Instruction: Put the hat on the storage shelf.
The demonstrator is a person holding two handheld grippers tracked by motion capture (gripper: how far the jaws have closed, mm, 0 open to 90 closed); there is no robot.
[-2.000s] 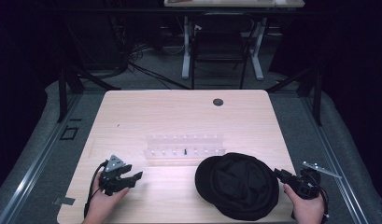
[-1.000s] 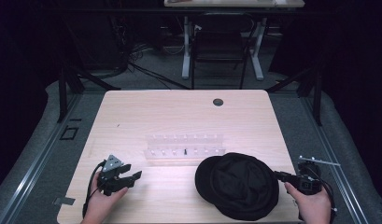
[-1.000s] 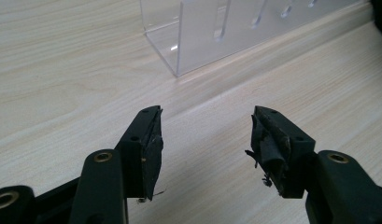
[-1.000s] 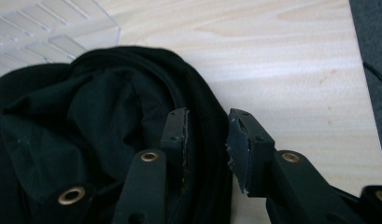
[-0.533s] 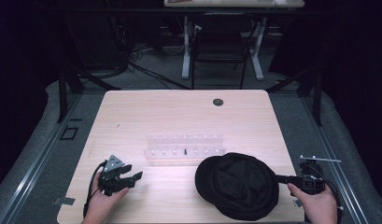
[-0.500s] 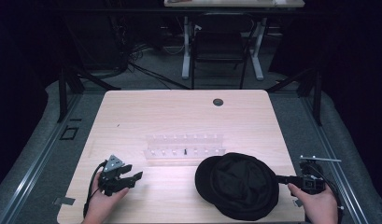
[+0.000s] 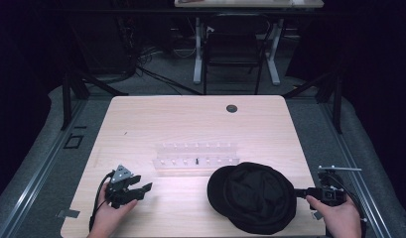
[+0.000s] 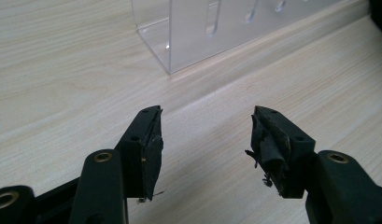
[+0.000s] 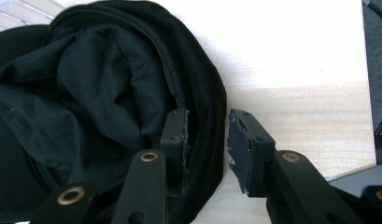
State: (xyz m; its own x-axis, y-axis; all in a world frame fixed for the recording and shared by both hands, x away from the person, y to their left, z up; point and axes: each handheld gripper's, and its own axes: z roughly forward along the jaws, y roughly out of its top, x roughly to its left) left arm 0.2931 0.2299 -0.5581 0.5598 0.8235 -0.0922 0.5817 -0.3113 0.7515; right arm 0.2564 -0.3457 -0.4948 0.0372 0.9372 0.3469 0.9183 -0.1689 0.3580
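Straddling the black hat's [image 9: 109, 93] brim at the table's [image 7: 190, 119] near-right edge: right gripper [image 9: 207, 140] part-open, 1 jaw inside, not clamped. Soft, light, floppy fabric; grab the doubled rim. Left gripper [image 8: 205, 140] wide, empty.

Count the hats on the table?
1. A black hat lies at the table's near right, beside the right gripper; its brim sits between that gripper's open jaws.

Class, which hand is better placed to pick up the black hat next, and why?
The right. Its gripper already straddles the hat's brim, fingers open on either side. The left gripper sits apart on bare table near the clear rack.
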